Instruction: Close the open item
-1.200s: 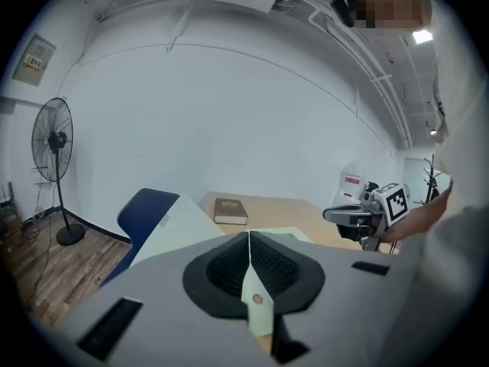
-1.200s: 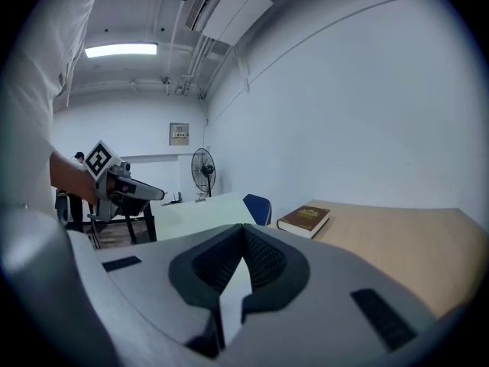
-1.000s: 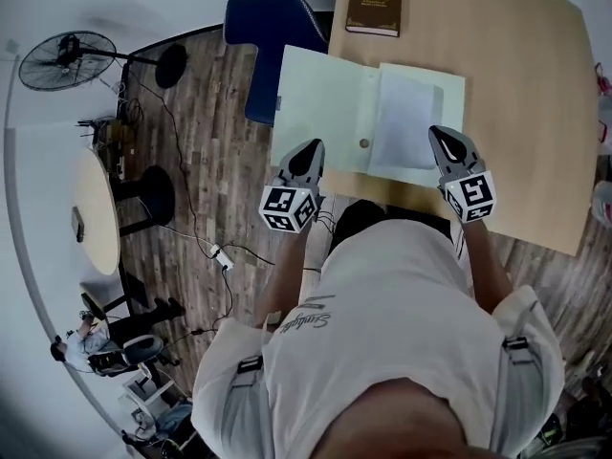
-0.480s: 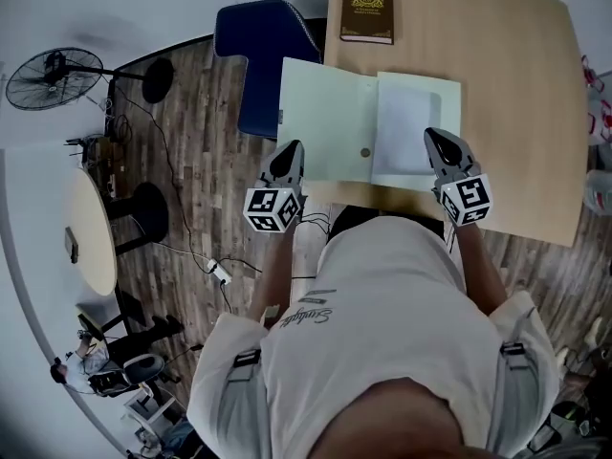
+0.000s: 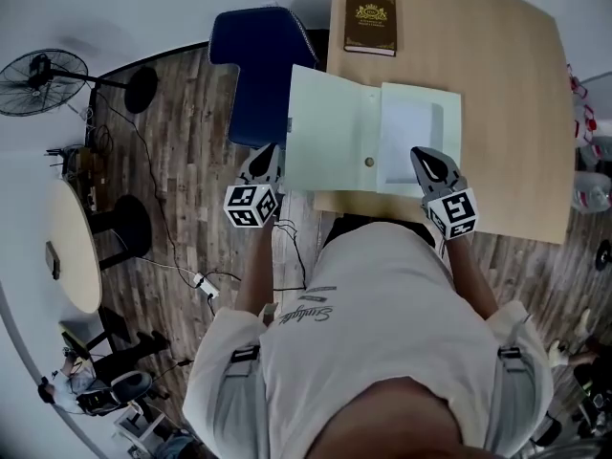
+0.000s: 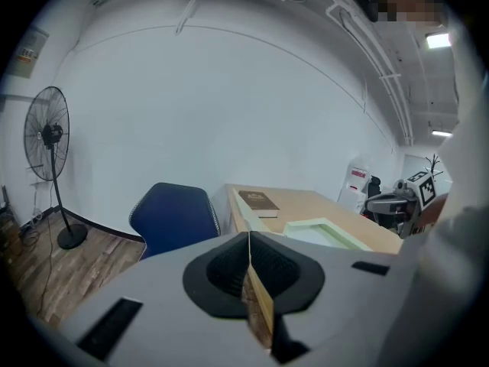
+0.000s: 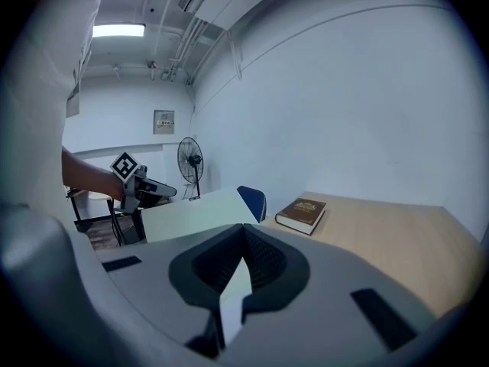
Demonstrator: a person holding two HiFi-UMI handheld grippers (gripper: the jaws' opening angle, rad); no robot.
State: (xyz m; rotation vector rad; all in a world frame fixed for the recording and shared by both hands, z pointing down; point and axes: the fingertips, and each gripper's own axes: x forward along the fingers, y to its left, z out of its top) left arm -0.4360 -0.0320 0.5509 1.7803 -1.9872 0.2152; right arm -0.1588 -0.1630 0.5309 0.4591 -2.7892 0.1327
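A pale green folder [image 5: 330,132] lies open on the wooden table [image 5: 507,113], its left flap reaching past the table's left edge. A white sheet [image 5: 411,127] lies in its right half. My left gripper [image 5: 271,151] is shut and hangs just left of the flap's outer edge, off the table. My right gripper [image 5: 422,154] is shut over the folder's near right part. In the left gripper view the jaws [image 6: 249,235] meet with nothing held, and the folder [image 6: 325,232] lies ahead to the right. In the right gripper view the jaws [image 7: 244,228] also meet, with the flap [image 7: 195,209] beyond.
A brown book [image 5: 371,24] lies at the table's far left corner. A blue chair [image 5: 263,60] stands left of the table under the folder's flap. A floor fan [image 5: 38,70], cables and a round side table [image 5: 72,232] stand further left on the wooden floor.
My left gripper has moved left, from over the flap's near corner to beside its outer edge. The right gripper stays at the folder's near right part. The folder lies as before.
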